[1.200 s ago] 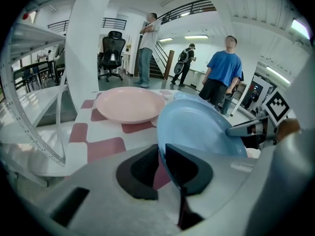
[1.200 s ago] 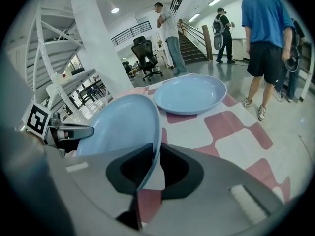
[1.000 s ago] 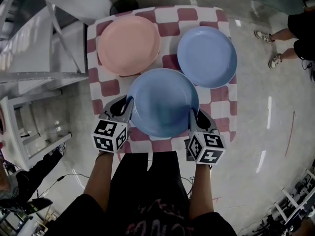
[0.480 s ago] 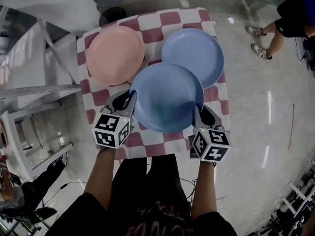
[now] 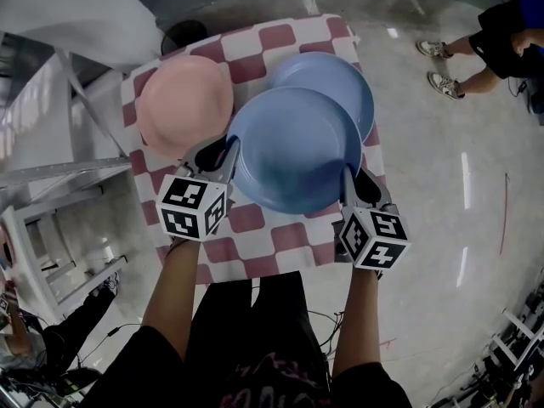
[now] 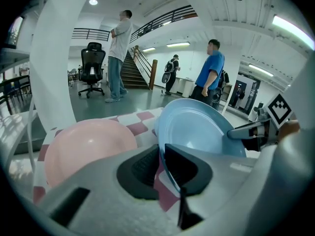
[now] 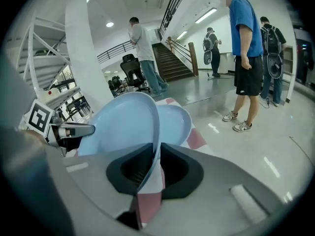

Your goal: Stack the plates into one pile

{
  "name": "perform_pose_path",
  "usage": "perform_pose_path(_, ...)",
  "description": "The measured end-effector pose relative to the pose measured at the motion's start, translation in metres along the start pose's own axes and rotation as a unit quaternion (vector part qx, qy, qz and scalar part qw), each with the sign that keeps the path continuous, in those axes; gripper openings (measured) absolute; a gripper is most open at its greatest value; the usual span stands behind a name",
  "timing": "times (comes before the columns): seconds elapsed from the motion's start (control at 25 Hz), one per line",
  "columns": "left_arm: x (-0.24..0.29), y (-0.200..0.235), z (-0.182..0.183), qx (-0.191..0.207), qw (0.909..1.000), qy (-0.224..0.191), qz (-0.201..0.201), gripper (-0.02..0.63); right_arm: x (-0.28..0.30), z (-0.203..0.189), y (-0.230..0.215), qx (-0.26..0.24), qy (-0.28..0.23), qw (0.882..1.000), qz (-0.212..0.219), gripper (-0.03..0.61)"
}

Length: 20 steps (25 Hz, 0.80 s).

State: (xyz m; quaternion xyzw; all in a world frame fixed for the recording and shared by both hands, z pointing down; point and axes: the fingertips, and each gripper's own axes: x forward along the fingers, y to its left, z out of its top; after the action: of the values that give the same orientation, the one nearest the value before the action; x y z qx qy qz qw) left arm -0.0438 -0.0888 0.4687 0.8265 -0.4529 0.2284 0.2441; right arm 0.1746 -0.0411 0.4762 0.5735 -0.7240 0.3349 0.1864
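Pale blue and held by its rim on two sides, a blue plate (image 5: 293,147) sits in the middle of the head view between the two tools. The left hand-held gripper (image 5: 228,151) is clenched on the plate's left edge; in its own view the thin rim runs between the two dark pads (image 6: 140,163), with red-and-white cloth showing underneath. The right hand-held gripper (image 5: 350,178) is clamped on the opposite edge, lower right of the plate, and its view likewise shows the rim pinched between its jaws. Behind the held plate, toward the upper right of the head view, a second blue plate (image 5: 344,70) lies on the table (image 5: 263,228), its lower left part covered by the held one. A pink plate (image 5: 183,104) rests on the checked cloth (image 5: 255,45) at the upper left, just beside the left hand-held gripper's tip. Each tool carries a marker cube (image 5: 191,206) near the person's hand. At the upper right edge of the head view a bystander's legs (image 5: 476,58) stand on the shiny floor (image 5: 442,185).
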Motion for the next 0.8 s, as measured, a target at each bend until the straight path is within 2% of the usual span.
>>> perform_pose_path(0.8,0.087,-0.006,0.065,0.030,0.9992,-0.011,-0.022,0.038,0.040,0.060,-0.059,-0.009,-0.014,1.000,-0.015,0.052)
